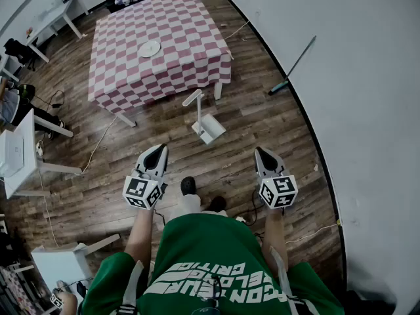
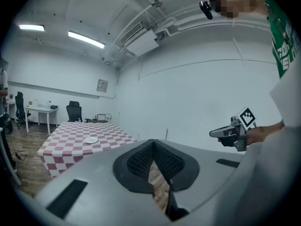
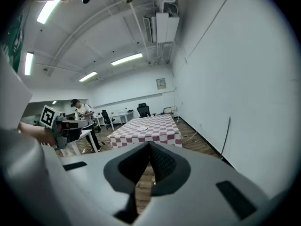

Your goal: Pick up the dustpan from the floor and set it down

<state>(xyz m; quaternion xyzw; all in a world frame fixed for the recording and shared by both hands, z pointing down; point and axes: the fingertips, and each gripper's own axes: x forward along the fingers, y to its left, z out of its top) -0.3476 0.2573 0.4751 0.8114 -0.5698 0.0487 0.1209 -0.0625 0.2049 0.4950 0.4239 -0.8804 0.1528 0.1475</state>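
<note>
On the brown wood-plank floor [image 1: 262,117], just off the near right corner of the table with the red-and-white checked cloth [image 1: 177,38], stands the white plastic long-handled dustpan [image 1: 209,128]. It's upright, with its flat boxy pan on the boards and a thin pole rising to a short angled grip. Can't tell what's in the pan from here. A round white plate [image 1: 149,48] sits about mid-table. A long-handled broom with a teal head [image 1: 294,63] leans on the white wall [image 1: 367,110], well apart from the dustpan. Both tools are held short of the dustpan, not touching it. The left gripper [image 1: 159,151] has its dark ribbed pads pressed together on nothing. The right gripper [image 1: 262,152] looks the same: tips meeting, empty.
</note>
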